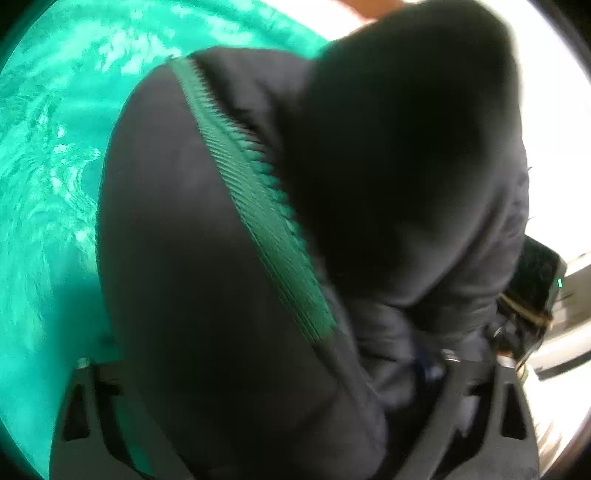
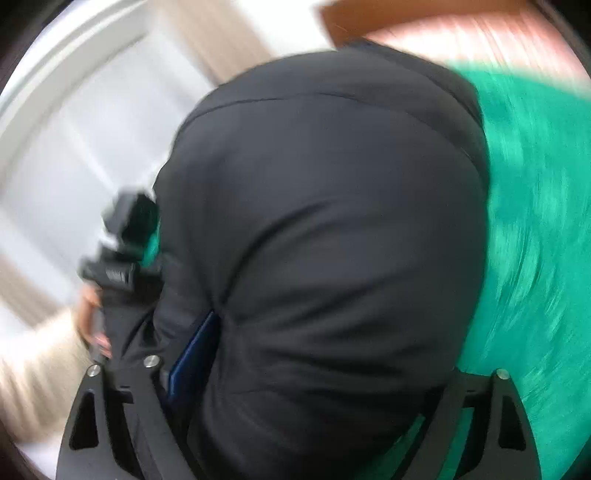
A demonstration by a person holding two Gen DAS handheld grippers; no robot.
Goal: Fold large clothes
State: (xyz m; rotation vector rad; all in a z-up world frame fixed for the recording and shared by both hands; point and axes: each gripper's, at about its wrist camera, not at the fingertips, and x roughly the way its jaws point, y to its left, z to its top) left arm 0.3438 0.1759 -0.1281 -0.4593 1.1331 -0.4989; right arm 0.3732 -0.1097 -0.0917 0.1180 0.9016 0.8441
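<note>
A large black jacket (image 1: 207,236) with a zipper (image 1: 255,206) running down it fills the left wrist view and hangs over a green cloth surface (image 1: 48,177). My left gripper (image 1: 288,413) is shut on the jacket's fabric, which bunches between its fingers (image 1: 476,402). In the right wrist view the same black jacket (image 2: 332,229) bulges in front of the camera, and my right gripper (image 2: 295,417) is shut on it. The left gripper's body (image 2: 122,258) and the hand on it (image 2: 88,317) show at the jacket's left edge. Both views are blurred.
The green cloth (image 2: 535,229) lies to the right in the right wrist view. A brown wooden edge (image 2: 424,26) lies at the top. White and beige room surfaces (image 2: 74,147) are to the left. The other gripper's body (image 1: 535,284) shows at the right of the left wrist view.
</note>
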